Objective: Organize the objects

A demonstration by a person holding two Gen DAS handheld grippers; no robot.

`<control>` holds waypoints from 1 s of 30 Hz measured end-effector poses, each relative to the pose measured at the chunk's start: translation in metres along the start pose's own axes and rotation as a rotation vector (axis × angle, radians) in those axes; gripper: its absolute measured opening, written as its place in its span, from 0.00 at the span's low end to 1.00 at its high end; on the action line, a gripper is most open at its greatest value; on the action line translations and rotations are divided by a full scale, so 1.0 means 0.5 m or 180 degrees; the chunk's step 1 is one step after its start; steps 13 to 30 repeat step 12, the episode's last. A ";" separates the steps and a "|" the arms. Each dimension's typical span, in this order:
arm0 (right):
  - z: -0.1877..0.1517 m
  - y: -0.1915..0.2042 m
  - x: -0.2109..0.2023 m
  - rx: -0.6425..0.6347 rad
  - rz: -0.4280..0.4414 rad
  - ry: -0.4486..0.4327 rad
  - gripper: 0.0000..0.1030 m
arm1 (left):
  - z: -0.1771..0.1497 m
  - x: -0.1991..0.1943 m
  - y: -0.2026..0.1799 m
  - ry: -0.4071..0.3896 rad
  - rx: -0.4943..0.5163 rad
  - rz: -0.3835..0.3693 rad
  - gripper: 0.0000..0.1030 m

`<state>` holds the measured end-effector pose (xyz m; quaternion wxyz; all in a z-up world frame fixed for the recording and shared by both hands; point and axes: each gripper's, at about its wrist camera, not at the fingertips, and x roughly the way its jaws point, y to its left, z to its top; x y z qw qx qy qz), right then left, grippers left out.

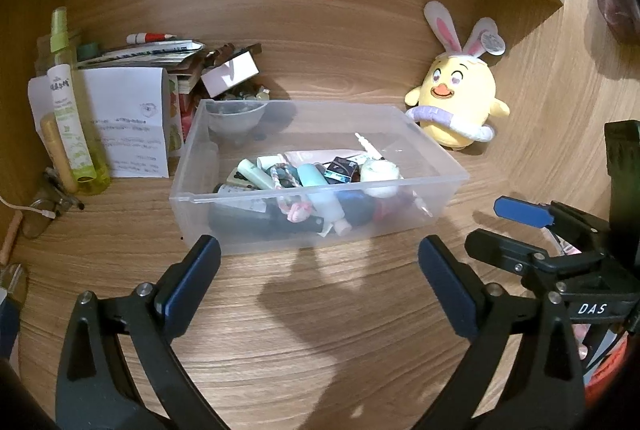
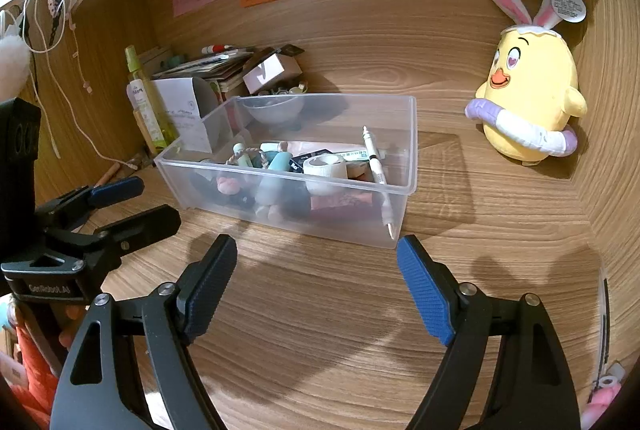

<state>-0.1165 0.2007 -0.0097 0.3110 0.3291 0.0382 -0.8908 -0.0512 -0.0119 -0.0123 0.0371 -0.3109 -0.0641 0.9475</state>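
From the left wrist, the left claw (image 1: 320, 286) gapes empty above the worktop (image 1: 320, 350), short of the clear bin (image 1: 280, 234) of small toiletries; the right claw (image 1: 520, 226) beside it reads "DAS". From the right wrist, the right claw (image 2: 316, 286) stands wide and empty before the same bin (image 2: 280, 213), and "GenRobot.AI" marks the left claw (image 2: 132, 205).

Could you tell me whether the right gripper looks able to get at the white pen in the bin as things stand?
Probably yes: the right gripper is open, the bin has no lid, and the pen lies on top.
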 end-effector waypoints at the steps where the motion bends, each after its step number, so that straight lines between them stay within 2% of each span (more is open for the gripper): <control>1: -0.001 0.000 0.000 0.0009 -0.0005 -0.0002 0.78 | -0.001 0.000 -0.001 0.0002 0.0000 -0.0005 0.98; 30: 0.001 -0.009 0.001 0.0075 -0.0038 0.0011 0.79 | -0.003 -0.004 -0.009 -0.0023 0.0025 0.0010 0.99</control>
